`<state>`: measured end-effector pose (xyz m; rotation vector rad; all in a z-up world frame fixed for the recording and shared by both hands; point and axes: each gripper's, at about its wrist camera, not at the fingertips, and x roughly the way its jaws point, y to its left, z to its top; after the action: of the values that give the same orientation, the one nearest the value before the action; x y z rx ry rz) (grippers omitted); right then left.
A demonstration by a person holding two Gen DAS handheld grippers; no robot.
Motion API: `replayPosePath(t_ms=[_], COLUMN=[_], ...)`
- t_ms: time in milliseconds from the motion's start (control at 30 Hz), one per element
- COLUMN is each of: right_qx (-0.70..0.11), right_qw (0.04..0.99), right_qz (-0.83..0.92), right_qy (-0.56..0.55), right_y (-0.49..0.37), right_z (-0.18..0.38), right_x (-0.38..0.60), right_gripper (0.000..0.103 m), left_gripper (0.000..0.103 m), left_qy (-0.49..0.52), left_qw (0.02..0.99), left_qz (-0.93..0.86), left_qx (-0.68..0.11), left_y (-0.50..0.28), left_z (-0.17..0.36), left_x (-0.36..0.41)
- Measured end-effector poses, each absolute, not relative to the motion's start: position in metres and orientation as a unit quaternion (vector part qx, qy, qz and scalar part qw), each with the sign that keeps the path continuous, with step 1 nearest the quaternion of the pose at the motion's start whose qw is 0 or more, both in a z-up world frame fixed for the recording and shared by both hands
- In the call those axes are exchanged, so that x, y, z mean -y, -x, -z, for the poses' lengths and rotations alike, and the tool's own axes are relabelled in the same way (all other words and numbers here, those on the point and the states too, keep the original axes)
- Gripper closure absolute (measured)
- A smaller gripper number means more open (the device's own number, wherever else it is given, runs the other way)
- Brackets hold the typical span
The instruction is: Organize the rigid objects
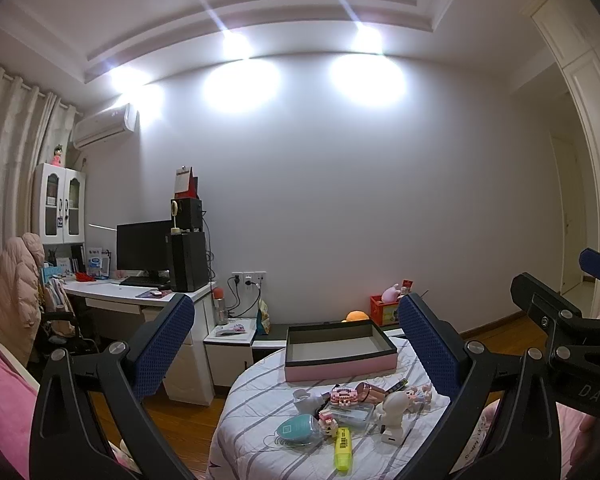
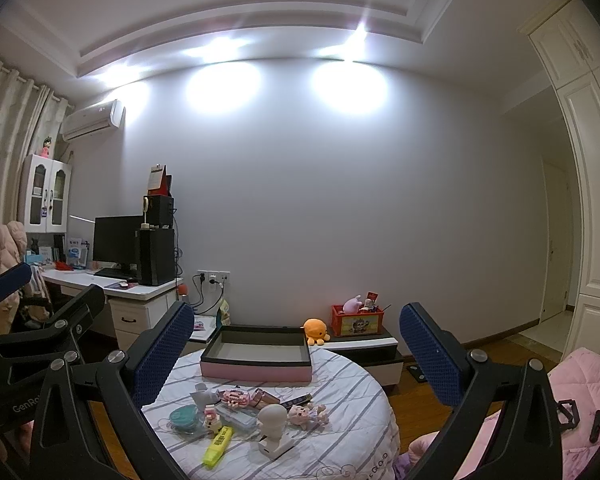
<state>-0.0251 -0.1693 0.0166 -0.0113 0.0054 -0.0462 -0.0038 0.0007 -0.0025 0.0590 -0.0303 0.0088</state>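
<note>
Trinkets (image 2: pixel 256 412): heaped on striped round table (image 2: pixel 340 440), just before pink box (image 2: pixel 256 360), likely destination, empty. Yellow highlighter (image 1: pixel 343 449) nearest camera. Left gripper (image 1: pixel 296 352), right gripper (image 2: pixel 296 360): spread wide, holding nothing, hovering short of heap.

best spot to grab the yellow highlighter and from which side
Grip the yellow highlighter across its narrow width at mid-body, coming straight down from above. It lies flat on the striped cover, its long axis running toward the camera, with bare cloth along its near half. The right gripper is open; turn it so the fingers straddle the long sides.
</note>
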Motion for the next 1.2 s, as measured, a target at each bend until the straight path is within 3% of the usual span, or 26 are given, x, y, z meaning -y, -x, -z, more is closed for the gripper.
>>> replayPosePath(t_ms=[1200], right_qx=[0.0], right_qw=[1.0], right_qz=[0.022], right_qy=[0.008], right_y=[0.0244], right_z=[-0.0157], right_x=[0.1724], right_gripper=[0.0], left_gripper=[0.0], left_qy=[-0.034], left_qw=[0.999], left_qz=[-0.005], left_qx=[0.019], left_y=[0.0043], left_z=[-0.0028], left_x=[0.0013])
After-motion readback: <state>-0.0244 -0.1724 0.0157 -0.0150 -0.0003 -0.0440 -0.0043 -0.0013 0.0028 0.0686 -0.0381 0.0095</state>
